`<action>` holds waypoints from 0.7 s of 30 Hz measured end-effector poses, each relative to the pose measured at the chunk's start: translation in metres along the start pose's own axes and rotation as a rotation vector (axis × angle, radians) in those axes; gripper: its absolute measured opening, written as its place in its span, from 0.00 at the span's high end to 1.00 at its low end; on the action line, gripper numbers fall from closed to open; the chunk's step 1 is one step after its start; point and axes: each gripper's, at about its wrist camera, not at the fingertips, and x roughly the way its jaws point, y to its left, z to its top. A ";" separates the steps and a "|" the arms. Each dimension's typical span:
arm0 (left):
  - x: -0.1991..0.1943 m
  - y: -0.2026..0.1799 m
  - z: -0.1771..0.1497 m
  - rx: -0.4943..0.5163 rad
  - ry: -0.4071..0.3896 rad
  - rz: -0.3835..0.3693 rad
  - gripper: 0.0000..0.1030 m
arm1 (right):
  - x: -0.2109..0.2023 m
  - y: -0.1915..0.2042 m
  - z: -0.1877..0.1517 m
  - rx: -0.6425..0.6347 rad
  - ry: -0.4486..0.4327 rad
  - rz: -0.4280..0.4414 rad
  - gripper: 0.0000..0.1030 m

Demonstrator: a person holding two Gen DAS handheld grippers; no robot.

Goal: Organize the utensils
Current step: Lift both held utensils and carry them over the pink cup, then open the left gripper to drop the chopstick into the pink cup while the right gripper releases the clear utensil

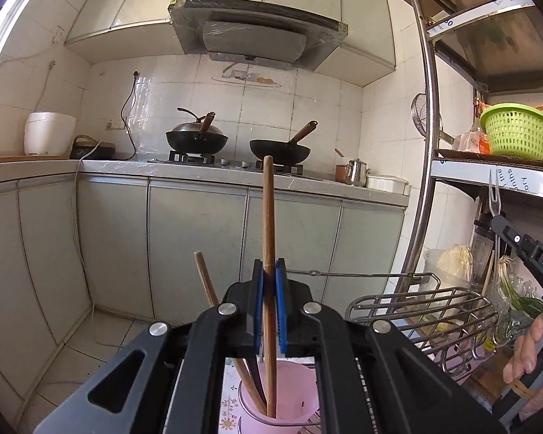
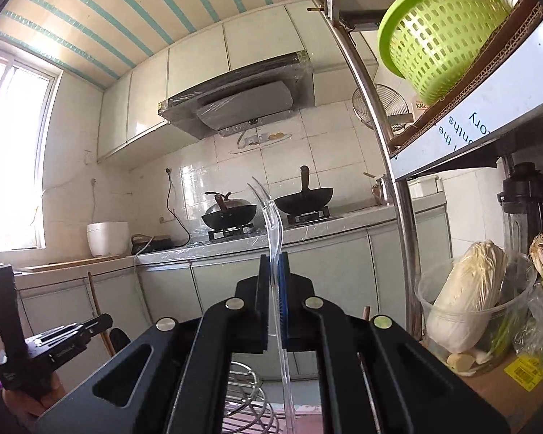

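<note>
My left gripper (image 1: pixel 270 266) is shut on a long wooden chopstick (image 1: pixel 268 213) that stands nearly upright; its lower end reaches down into a pink utensil cup (image 1: pixel 293 394) just below the jaws. Another wooden stick (image 1: pixel 205 282) and a dark utensil lean in the same cup. My right gripper (image 2: pixel 273 260) is shut on a clear plastic fork (image 2: pixel 271 217), held upright with its curved tines at the top. A wire dish rack (image 1: pixel 427 314) stands right of the cup. A hand holds the right gripper's body (image 1: pixel 535 264) at the right edge of the left wrist view.
A metal shelf post (image 2: pixel 380 119) and shelves rise at the right, with a green colander (image 2: pixel 438 32), a cabbage in a clear tub (image 2: pixel 467 289) and scallions. Across the room, a counter (image 1: pixel 206 177) carries two woks, a rice cooker and a kettle.
</note>
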 end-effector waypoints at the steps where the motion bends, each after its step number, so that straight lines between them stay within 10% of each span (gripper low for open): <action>1: 0.001 -0.001 -0.002 0.003 0.001 0.000 0.95 | 0.004 -0.003 -0.006 0.007 0.012 -0.003 0.95; 21: -0.001 0.001 -0.020 -0.027 0.223 -0.077 0.88 | -0.018 -0.017 -0.047 0.129 0.289 -0.101 0.95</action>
